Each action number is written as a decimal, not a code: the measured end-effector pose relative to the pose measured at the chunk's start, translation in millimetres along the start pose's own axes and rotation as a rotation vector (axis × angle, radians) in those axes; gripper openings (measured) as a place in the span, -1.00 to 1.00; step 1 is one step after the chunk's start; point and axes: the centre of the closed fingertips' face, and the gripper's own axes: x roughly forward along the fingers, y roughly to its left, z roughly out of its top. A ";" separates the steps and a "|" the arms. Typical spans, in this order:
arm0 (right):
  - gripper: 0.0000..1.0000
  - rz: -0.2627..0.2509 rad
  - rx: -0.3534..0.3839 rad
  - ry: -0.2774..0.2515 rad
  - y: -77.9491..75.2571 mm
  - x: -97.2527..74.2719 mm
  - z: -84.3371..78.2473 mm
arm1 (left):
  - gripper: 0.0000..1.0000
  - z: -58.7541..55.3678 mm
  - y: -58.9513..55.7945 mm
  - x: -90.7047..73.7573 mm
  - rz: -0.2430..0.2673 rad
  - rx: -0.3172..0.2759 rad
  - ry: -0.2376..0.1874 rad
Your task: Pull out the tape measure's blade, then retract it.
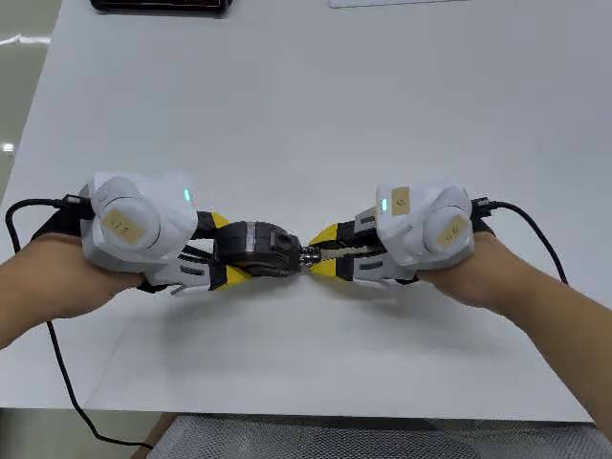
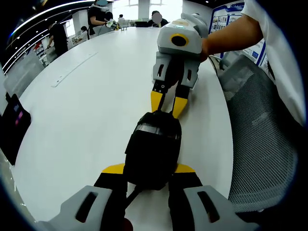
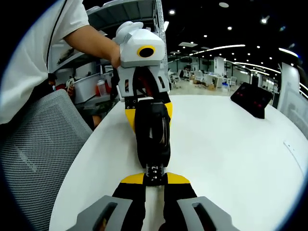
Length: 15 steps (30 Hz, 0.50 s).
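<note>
Bright, even overhead light, soft shadows on the table (image 1: pixel 316 115) — fisheye bending at edges, sharp focus

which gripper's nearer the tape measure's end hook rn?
Right. The right gripper is shut on the end hook, just outside the tape measure case. The left gripper clamps that case from the opposite side, with the case between it and the hook.

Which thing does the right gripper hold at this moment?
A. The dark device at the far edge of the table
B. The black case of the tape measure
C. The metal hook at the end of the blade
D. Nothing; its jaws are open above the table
C: in the right gripper view, the right gripper has its yellow-tipped jaws shut on the end hook at the mouth of the case, which the left gripper clamps.
</note>
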 end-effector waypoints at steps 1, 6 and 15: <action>-0.80 -0.002 -0.003 0.004 0.3 -0.8 -1.1 | -0.45 0.1 0.0 0.3 0.000 -0.002 -0.001; -0.80 -0.005 0.005 0.013 0.7 -10.0 -6.7 | -0.45 0.3 -0.9 1.2 0.004 0.002 0.005; -0.80 -0.019 -0.003 0.028 1.2 -23.0 -15.2 | -0.45 0.5 -1.4 1.5 0.008 0.009 0.009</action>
